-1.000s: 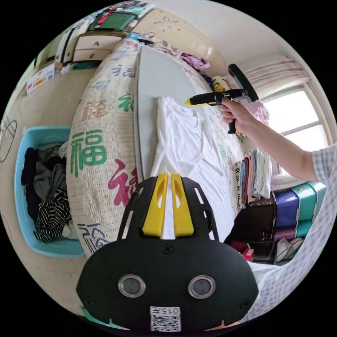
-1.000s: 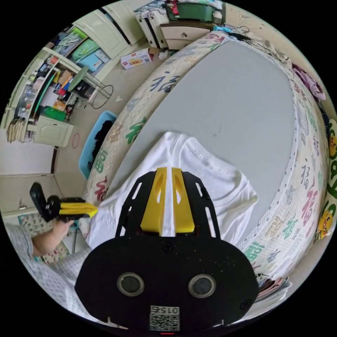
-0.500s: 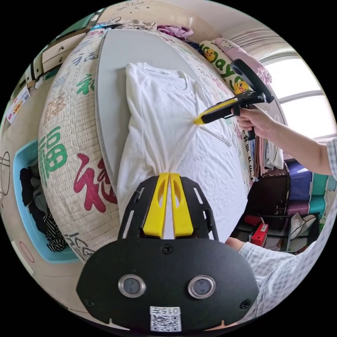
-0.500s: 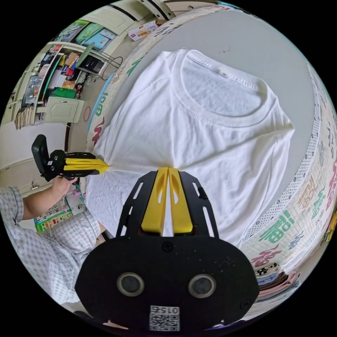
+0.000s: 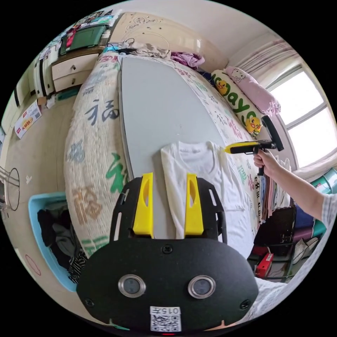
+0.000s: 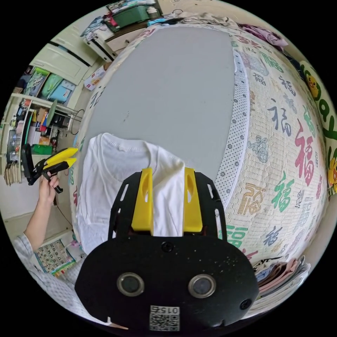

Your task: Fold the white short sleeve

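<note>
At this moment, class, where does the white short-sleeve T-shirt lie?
The white short-sleeve T-shirt lies flat on the grey board covering the bed, its collar toward the headboard. In the left gripper view it is just beyond the open left tool.

left gripper (image 5: 167, 203): jaws apart | right gripper (image 6: 167, 200): jaws apart

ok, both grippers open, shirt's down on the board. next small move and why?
Probably bring the left gripper down onto the near side edge of the white shirt and pinch it for a lengthwise fold. The shirt lies flat, collar away, on the grey board; both jaws stand apart, and the right gripper hovers over the other side.
</note>
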Demonstrator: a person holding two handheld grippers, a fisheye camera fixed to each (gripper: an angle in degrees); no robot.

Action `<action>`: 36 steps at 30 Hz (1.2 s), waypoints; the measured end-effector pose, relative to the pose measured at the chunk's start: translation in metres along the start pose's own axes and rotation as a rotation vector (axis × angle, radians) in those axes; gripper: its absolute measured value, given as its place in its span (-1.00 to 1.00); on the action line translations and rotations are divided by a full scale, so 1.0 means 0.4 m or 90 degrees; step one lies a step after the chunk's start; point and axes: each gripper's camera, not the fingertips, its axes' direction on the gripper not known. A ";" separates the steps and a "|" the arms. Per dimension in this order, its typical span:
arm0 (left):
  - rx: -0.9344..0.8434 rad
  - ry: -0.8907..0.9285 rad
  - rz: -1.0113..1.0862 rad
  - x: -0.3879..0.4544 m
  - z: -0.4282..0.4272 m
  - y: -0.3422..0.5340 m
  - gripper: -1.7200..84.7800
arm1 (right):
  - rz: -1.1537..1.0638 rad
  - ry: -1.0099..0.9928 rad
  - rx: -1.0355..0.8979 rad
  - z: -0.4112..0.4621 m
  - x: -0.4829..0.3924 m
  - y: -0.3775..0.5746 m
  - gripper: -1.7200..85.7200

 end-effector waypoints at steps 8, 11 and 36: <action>-0.132 -0.033 0.055 0.065 0.108 -0.123 -0.83 | 0.023 0.025 -0.049 0.079 0.035 0.060 -0.86; -0.157 -0.048 0.063 0.081 0.107 -0.119 -0.93 | 0.011 0.062 -0.059 0.081 0.044 0.102 -0.92; 0.030 -0.157 0.105 0.171 0.024 0.214 -0.96 | 0.056 0.036 0.188 0.115 0.134 0.649 -0.95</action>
